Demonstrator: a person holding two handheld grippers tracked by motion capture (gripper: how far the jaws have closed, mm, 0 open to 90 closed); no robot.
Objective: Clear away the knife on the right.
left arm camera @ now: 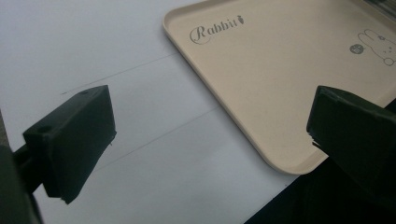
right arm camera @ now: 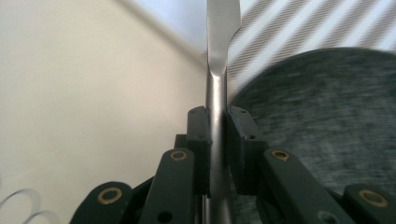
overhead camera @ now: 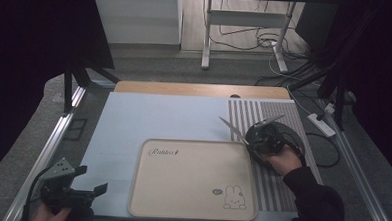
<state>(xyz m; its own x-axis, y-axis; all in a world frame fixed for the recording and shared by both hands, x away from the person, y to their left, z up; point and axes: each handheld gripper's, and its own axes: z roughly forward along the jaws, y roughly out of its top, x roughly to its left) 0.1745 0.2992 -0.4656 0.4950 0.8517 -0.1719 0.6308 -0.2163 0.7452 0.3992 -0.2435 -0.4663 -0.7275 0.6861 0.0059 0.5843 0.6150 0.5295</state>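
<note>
Dark floor and trailing cables are seen beyond a table [overhead camera: 159, 114] covered by a pale blue mat, with a striped mat [overhead camera: 277, 144] at its right side. On the blue mat a beige tray [overhead camera: 191, 178] is laid, printed with a rabbit; nothing is seen on it.

At the tray's far right corner, the right gripper [right arm camera: 215, 135] is held with its jaws clamped on the handle of a metal knife [right arm camera: 219, 56]. From the high view the knife [overhead camera: 231, 129] is seen pointing up and left, its long axis slanting across the boundary between the 2 mats, its tip over the blue one. A dark round plate [right arm camera: 327, 121] is seen just right of the jaws, under that gripper.

The left gripper [overhead camera: 88, 183] is held at the table's near left corner, jaws wide apart and holding nothing, aimed toward the tray's near left corner.

The knife is judged to be lifted clear already, and the tray lies immediately left of and nearer than the blade. A short swing toward the person would probably bring the knife over the tray; the right hand is far nearer than the left.
</note>
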